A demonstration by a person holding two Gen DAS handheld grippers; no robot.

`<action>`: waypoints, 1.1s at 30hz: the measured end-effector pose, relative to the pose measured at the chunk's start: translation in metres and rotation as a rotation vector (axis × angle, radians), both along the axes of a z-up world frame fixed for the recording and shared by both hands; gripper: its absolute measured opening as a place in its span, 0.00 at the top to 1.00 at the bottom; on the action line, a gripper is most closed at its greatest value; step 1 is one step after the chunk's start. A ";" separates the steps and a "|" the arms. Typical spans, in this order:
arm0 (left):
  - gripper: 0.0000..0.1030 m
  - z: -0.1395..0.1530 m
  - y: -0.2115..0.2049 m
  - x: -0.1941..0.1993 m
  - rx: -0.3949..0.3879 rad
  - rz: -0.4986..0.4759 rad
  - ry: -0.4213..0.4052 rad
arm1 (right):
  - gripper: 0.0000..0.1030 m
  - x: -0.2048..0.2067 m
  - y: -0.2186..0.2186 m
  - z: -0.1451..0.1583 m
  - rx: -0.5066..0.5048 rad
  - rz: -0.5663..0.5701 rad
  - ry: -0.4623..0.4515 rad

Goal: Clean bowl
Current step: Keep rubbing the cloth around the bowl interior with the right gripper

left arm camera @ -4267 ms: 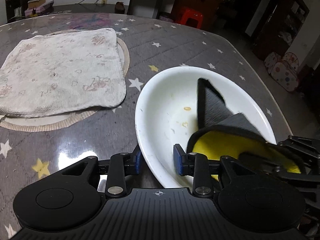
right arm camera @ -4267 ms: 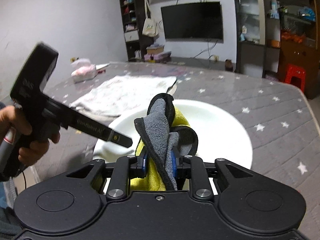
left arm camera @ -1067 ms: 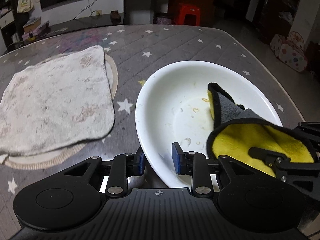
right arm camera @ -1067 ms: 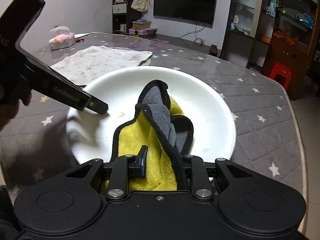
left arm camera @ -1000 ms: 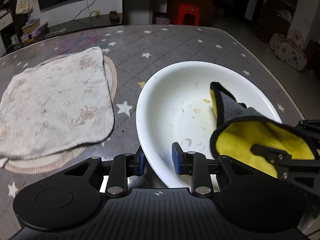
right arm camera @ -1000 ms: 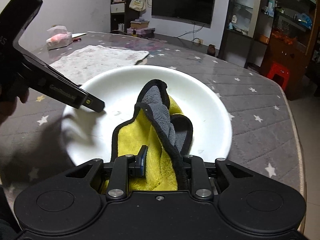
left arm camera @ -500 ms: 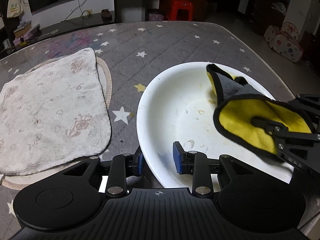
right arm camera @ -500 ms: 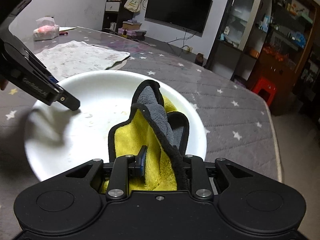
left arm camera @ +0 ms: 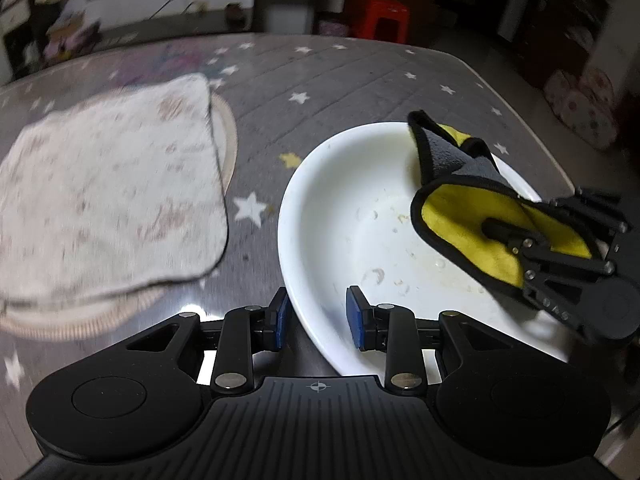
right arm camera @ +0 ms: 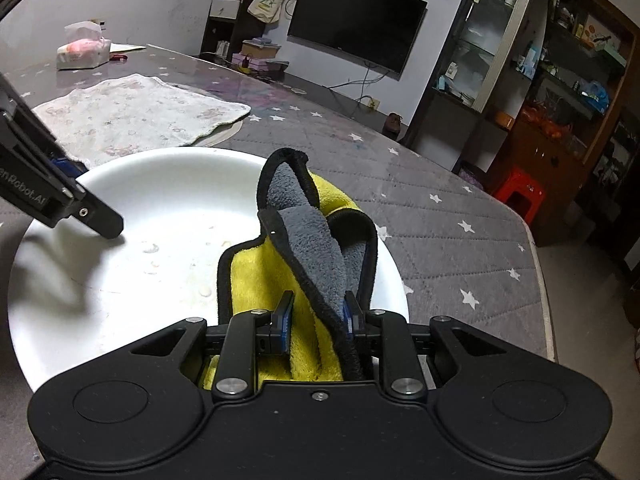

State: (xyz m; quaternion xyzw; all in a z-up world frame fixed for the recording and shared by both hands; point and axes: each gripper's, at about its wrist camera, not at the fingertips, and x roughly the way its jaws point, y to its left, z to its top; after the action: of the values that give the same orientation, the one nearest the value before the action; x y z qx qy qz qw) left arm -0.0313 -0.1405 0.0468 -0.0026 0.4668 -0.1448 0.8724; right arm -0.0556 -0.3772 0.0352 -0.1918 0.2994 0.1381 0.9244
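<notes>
Bowl (left arm camera: 336,216), rim pinched by left gripper (left arm camera: 316,316); right gripper (right arm camera: 316,316), clamping cloth (right arm camera: 312,248), has swept toward far rim, crumbs remain.

A: L gripper (left arm camera: 316,316)?
B: Clamped on the near rim of white bowl (left arm camera: 340,216).
A: Cloth?
B: Yellow/grey cloth (left arm camera: 464,200) pinched by R gripper (left arm camera: 496,230), over bowl's right side. Food specks inside.

The left claw (left arm camera: 316,316) is ribbed black plastic with blue pads, silver screws and, seemingly, white lettering.
</notes>
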 end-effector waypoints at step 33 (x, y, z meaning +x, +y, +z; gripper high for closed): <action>0.72 0.004 -0.006 -0.025 0.010 -0.067 0.018 | 0.76 -0.054 0.002 0.019 0.125 0.052 0.146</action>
State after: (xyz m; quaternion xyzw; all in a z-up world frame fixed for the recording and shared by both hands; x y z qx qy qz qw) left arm -0.0561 -0.1461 0.0508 0.0159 0.4752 -0.1716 0.8628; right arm -0.1098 -0.3751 0.0543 -0.1309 0.3519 0.1942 0.9063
